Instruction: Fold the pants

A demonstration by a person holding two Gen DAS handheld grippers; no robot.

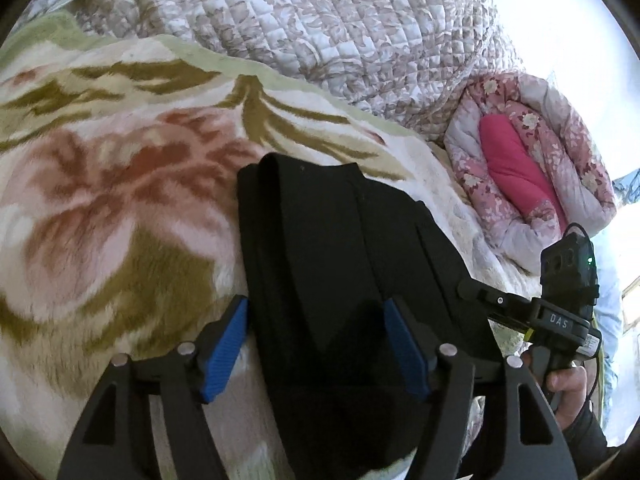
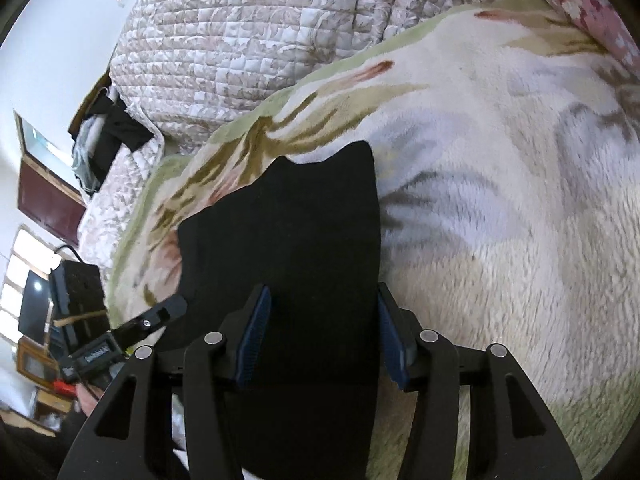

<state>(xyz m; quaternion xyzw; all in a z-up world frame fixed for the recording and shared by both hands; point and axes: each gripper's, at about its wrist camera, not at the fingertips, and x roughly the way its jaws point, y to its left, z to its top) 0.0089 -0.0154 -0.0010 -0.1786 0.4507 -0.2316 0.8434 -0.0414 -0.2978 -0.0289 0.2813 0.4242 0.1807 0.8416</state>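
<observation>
Lying folded, matte black pants [image 1: 340,248] on plush blanket [image 1: 100,200]

My floral fleece blanket [image 1: 100,184] covers the bed, a quilted bedspread [image 1: 280,20] heaped behind it, a rolled pink quilt [image 1: 552,152] beside that.

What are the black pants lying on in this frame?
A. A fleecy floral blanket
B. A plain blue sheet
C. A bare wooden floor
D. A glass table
A. The black pants lie spread on a fleecy blanket with pink and olive flowers, seen around them in both wrist views, between the open fingers of each gripper.
</observation>
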